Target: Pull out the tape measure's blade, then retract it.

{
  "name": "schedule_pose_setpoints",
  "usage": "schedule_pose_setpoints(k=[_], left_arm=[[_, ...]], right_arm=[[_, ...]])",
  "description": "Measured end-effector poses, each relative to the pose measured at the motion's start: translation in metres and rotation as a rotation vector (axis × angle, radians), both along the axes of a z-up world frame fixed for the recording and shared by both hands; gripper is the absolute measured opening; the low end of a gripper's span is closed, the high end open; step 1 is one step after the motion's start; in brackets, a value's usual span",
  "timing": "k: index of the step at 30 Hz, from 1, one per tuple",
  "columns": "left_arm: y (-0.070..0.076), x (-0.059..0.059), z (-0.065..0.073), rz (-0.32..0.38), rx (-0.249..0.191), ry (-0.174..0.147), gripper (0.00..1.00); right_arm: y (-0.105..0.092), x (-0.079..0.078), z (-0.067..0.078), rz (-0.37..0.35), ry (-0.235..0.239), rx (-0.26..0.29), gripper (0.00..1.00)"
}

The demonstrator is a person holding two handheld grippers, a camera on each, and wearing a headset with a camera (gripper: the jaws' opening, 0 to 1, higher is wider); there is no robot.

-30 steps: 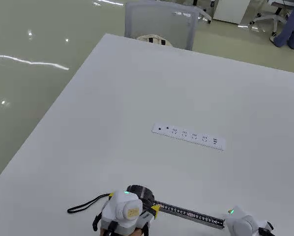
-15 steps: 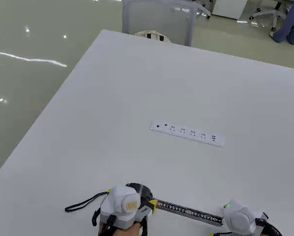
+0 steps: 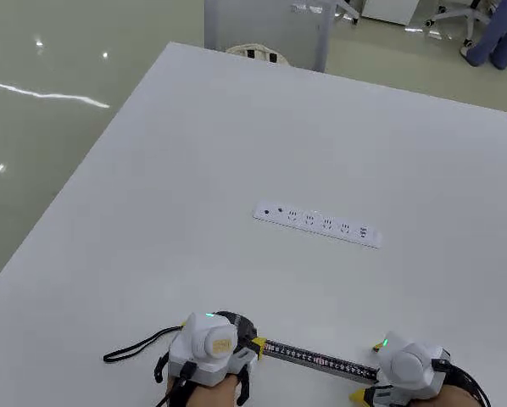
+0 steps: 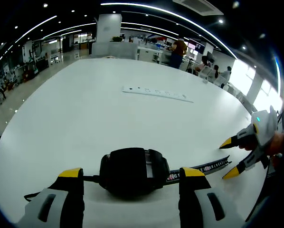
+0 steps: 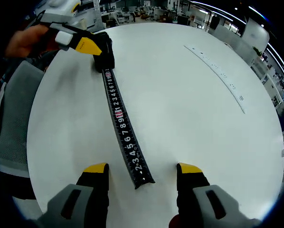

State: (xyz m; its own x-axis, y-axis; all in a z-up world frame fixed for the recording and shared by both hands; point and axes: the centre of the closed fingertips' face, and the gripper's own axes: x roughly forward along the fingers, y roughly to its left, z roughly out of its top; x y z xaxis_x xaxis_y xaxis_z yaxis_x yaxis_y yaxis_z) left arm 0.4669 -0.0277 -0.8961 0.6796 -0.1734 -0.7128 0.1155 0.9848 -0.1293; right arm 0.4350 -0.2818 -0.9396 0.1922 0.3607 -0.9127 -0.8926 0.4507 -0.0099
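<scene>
Blade tip (image 5: 142,179) unmoved, between parted right tongs (image 5: 142,167)

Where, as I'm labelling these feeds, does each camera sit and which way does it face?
Head view: on the headset, looking forward and down over the table at the power strip; left gripper and right gripper at the bottom edge.
Left gripper view: on that gripper, facing the tape measure between its open jaws.
Right gripper view: on that gripper, facing back along the blade toward a hand.
Shared: each gripper view shows the other gripper.
</scene>
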Motion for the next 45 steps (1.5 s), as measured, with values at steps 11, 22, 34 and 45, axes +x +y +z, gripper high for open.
schedule_pose_setpoints(k=[11, 22, 34, 45], left_arm=[[-0.001, 0.004, -0.005, 0.004, 0.001, 0.009, 0.77], [0.0, 0.006, -0.007, 0.005, 0.01, 0.013, 0.74], [-0.001, 0.006, -0.01, 0.012, 0.009, 0.019, 0.69], [-0.005, 0.006, -0.011, 0.003, 0.006, 0.007, 0.63]], right_arm=[[0.0, -0.003, 0.001, 0.036, 0.004, -0.008, 0.51], [-0.003, -0.004, 0.002, 0.06, 0.005, -0.001, 0.33], [-0.006, -0.005, -0.001, 0.136, 0.016, -0.02, 0.26], [-0.004, -0.009, 0.001, 0.232, 0.031, -0.045, 0.2]])
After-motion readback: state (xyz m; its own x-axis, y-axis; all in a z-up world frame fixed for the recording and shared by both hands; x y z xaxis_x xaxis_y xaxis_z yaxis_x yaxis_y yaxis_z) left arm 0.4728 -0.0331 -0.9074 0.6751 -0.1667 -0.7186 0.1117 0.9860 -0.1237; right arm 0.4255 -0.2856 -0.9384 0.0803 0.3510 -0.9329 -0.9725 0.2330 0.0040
